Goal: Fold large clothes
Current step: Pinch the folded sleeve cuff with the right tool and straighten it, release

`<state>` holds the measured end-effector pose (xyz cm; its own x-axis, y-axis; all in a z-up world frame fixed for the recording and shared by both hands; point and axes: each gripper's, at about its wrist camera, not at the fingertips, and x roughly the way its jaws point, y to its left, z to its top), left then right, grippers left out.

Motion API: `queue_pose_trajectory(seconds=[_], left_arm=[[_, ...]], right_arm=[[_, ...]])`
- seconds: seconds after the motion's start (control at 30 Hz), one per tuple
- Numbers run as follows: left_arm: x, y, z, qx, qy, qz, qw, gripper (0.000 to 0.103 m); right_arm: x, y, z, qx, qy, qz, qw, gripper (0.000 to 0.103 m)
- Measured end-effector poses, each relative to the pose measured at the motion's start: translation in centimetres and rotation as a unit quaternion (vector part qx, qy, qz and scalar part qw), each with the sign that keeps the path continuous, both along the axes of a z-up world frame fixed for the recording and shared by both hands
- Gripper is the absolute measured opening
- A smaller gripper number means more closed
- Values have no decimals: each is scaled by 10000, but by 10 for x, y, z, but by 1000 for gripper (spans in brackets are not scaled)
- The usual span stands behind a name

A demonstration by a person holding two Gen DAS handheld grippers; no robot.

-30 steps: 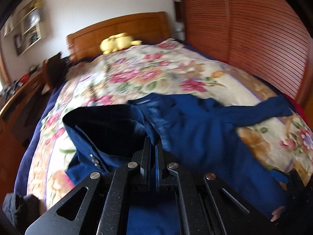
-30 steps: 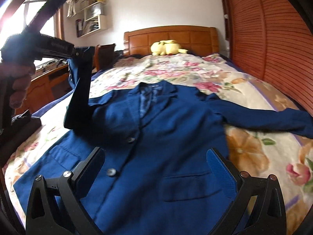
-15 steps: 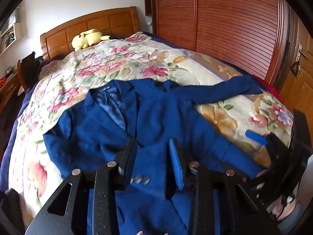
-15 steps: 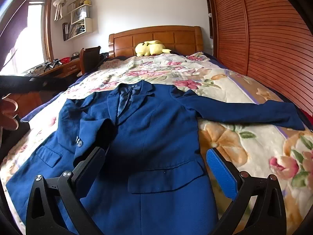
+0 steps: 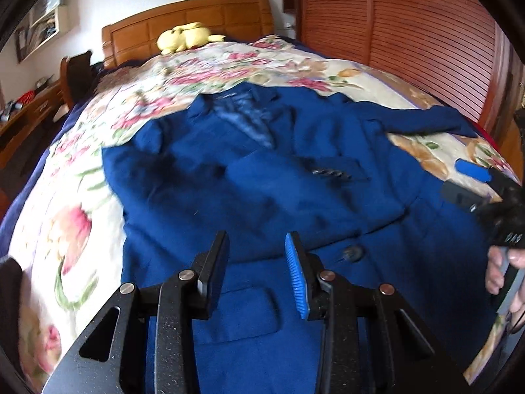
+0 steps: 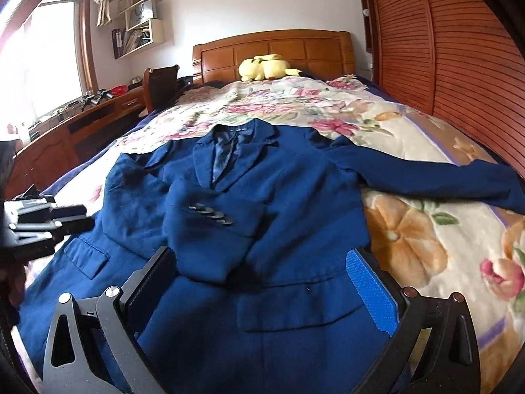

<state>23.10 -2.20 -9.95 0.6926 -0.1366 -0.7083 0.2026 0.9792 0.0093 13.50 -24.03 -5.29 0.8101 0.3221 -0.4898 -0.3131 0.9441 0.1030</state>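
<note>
A wooden desk [image 6: 82, 124] stands at the far left beside the bed [image 6: 410, 229]; the left hand-held gripper [image 5: 257, 262] hovers over the hem of the blue jacket [image 6: 279, 216], its fingers parted a little and holding nothing. The jacket lies face up on the floral bedspread, one sleeve [image 6: 203, 229] folded across the chest, the other sleeve [image 6: 426, 177] stretched out to the right; the right hand-held gripper [image 6: 262, 282] hangs wide open and empty above the lower front; a yellow plush toy [image 6: 265, 65] rests against the headboard.

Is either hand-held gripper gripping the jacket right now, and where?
Neither. The left hand-held gripper and right hand-held gripper are both open above the blue jacket, nothing between their fingers.
</note>
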Motion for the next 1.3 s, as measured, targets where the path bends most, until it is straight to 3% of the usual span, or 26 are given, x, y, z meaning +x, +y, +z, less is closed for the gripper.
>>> queue_pose_trajectory(seconds=[0.23,0.47,0.6,0.67,0.8,1.07,1.3], left_arm=[[-3,28,-25,-41,-1,355,9994,36],[-11,48,-40,-227,-128,599,9979,36],[-14,60,-42,-422,-223,802,9956,36],[-14,62,-41,-445,-254,817,9953,36],[-17,61,-41,-434,-374,799,9952,36],[-18,63,-44,-463,-392,817,9948,36],[-19,64,-45,-403,-402,813,9951,36]], right_arm=[[13,8,4,100,-109,248,9996,103],[43,26,-31,29,372,386,9986,97],[60,39,-52,-200,755,524,9956,79],[63,37,-51,-188,785,546,9952,73],[70,37,-54,-218,918,564,9939,46],[68,45,-53,-100,918,778,9927,8],[41,27,-24,271,99,766,9966,4]])
